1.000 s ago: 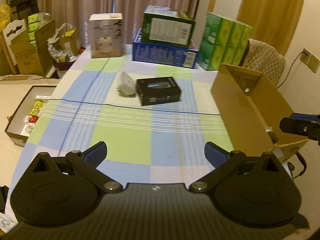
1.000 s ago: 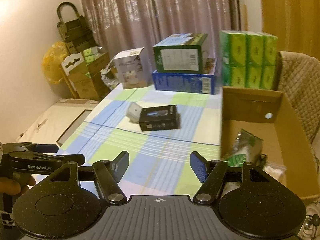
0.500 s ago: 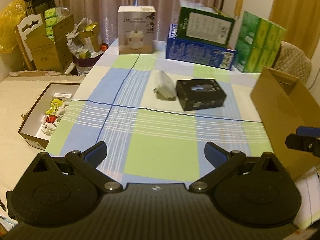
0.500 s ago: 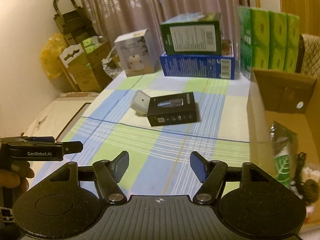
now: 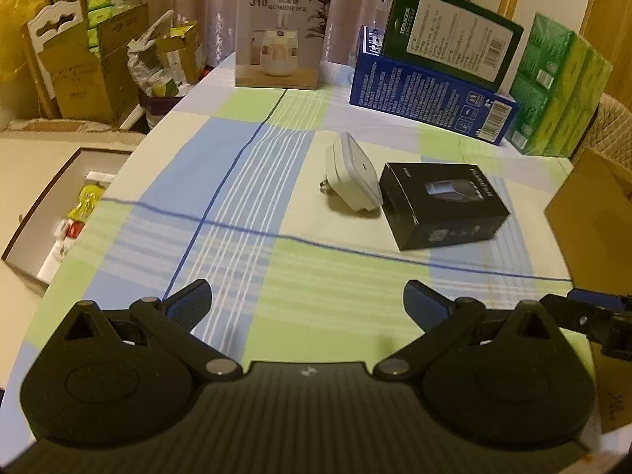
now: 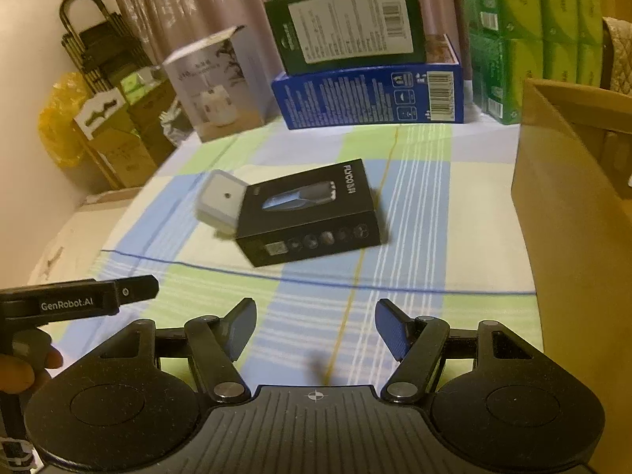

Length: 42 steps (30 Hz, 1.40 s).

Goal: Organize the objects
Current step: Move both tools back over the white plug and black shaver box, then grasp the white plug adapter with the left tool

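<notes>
A black shaver box [image 5: 444, 205] [image 6: 310, 213] lies flat in the middle of the checked tablecloth [image 5: 276, 276]. A white plug adapter [image 5: 351, 175] [image 6: 219, 199] leans against its left side. My left gripper [image 5: 306, 302] hangs open over the near cloth, short of both, with nothing between its fingers. My right gripper [image 6: 314, 326] is open too, empty, a short way in front of the black box. An open cardboard box [image 6: 572, 213] [image 5: 592, 205] stands at the right edge of the table.
At the far end stand a humidifier carton [image 5: 282, 31], a green box on a blue box [image 5: 430, 91] and green tissue packs [image 5: 561, 83]. Cartons and bags crowd the left, with an open tray of small items [image 5: 67, 217] on the floor.
Both grippers have come down and forward toward the black box and adapter, which now look larger. The left view has swung so the cardboard box sits at its right edge. Jaws unchanged.
</notes>
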Available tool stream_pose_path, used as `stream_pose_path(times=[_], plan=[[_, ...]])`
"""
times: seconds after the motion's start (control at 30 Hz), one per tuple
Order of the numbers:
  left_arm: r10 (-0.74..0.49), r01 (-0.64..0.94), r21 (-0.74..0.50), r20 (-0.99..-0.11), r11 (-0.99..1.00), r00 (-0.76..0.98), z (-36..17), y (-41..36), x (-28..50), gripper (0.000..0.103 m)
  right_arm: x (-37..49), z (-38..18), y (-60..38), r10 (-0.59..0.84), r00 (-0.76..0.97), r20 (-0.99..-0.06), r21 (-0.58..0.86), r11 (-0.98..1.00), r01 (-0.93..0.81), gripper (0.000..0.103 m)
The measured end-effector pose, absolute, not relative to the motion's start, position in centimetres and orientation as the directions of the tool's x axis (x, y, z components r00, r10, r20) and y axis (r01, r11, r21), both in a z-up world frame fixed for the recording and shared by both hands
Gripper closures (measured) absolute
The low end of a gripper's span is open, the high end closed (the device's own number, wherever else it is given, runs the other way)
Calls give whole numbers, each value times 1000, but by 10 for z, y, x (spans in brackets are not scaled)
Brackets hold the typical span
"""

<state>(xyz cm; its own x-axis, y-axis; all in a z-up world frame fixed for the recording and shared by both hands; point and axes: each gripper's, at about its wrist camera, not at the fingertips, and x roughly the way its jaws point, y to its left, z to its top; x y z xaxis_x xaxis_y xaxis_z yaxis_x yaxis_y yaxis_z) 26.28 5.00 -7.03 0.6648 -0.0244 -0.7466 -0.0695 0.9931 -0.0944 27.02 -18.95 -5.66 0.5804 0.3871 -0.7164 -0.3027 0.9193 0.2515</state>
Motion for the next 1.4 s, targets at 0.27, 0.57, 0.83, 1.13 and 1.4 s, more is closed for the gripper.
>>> stream_pose_path(times=[0.27,0.57,0.83,1.13,1.4], plan=[[-2,-77,-68,-760,995,650,-97,45,310,2,314,-80,-180,338,579,-742,189,934,-303,39],[-16,-69,-77,-772,995,635,-114,38,350,2,337,-97,-186,294,588,-754,157,949,-273,39],[-144,72,-128,-759,989,635,-115,18,356,5,344,-96,-202,265,622,-737,158,962,-222,39],[-132,67,-118,-719,991,682,-102,19,352,5,341,-92,-201,297,616,-730,192,954,-232,39],[-77,97,-11,-703,995,707,-106,25,370,16,341,-94,-206,301,611,-732,209,953,-218,39]])
